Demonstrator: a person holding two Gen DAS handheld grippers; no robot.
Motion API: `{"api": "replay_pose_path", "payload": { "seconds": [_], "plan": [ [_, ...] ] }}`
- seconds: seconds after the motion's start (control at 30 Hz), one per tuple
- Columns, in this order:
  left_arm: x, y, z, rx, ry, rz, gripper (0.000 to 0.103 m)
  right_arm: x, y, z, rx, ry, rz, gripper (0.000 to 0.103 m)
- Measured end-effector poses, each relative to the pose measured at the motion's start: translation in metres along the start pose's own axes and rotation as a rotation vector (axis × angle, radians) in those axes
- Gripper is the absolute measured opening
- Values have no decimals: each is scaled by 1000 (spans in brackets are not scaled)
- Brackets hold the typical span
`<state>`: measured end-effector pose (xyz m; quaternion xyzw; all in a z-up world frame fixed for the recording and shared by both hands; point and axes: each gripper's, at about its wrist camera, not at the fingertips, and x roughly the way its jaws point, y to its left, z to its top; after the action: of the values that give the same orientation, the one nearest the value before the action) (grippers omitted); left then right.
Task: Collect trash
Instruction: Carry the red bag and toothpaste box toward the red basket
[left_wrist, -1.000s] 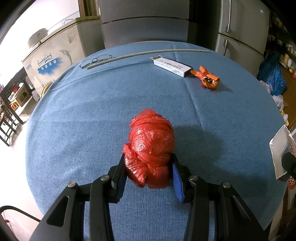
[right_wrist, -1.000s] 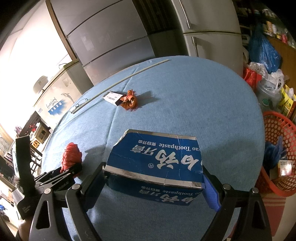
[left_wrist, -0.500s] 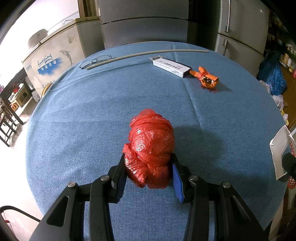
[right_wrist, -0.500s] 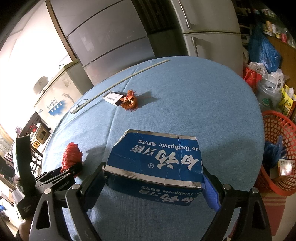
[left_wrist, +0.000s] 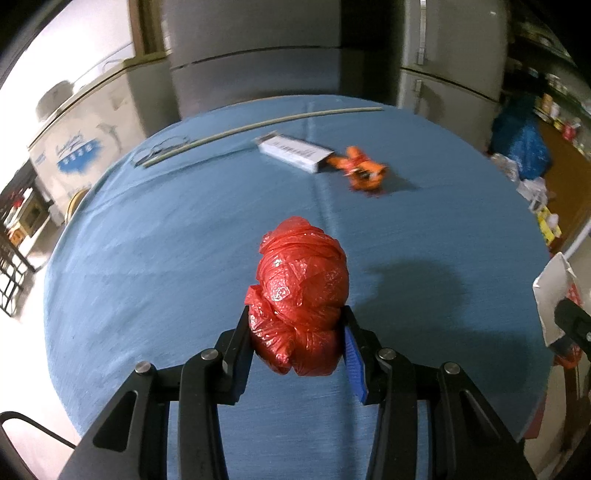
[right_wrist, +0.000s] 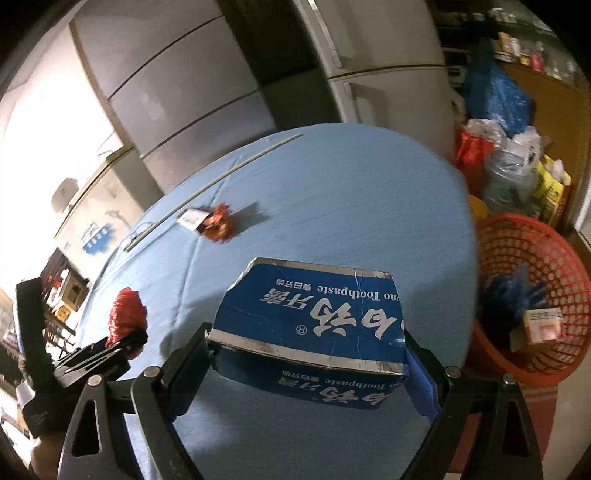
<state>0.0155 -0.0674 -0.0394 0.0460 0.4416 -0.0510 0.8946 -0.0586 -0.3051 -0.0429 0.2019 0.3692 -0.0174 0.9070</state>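
My left gripper (left_wrist: 295, 332) is shut on a knotted red plastic bag (left_wrist: 301, 295), held above the blue tablecloth (left_wrist: 147, 277). My right gripper (right_wrist: 306, 350) is clamped wide on a blue toothpaste box (right_wrist: 314, 321), its pads pressing both ends. In the right wrist view the left gripper (right_wrist: 125, 341) with the red bag (right_wrist: 125, 314) shows at the left edge. A crumpled orange wrapper (left_wrist: 365, 173) and a small white box (left_wrist: 291, 149) lie on the far side of the table. An orange mesh basket (right_wrist: 535, 295) holding trash stands on the floor to the right.
A thin pale rod (left_wrist: 258, 125) and a pair of glasses (left_wrist: 162, 147) lie near the table's far edge. Grey refrigerators (right_wrist: 192, 92) stand behind the table. A white chest freezer (left_wrist: 81, 140) is at the left. Bags and bottles (right_wrist: 509, 147) crowd the floor at the right.
Both views have shifted and blurred: both grippers moved with their loads still held. The orange basket now fills more of the right wrist view, and the table's far objects slid right in the left view.
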Motion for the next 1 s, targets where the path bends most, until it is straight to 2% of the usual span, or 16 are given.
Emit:
{"api": "replay_pose_path", "payload": {
  "seconds": [0.23,0.5,0.63,0.9,1.0],
  "plan": [
    [-11,-51,10,102,-19,-67,45,-20,-61,6,113,-47,-85,93],
    [-24,-124,14,235,-18,-166,45,-46,-149,14,254,-101,-212,93],
    [-29,-162,14,309,-16,-220,45,-54,-181,19,289,-114,-256,93],
    [-34,-218,18,407,-16,-293,45,-42,-233,32,327,-78,-304,94],
    [-32,-233,22,425,-10,-304,45,-26,-250,38,344,-22,-307,95]
  ]
}}
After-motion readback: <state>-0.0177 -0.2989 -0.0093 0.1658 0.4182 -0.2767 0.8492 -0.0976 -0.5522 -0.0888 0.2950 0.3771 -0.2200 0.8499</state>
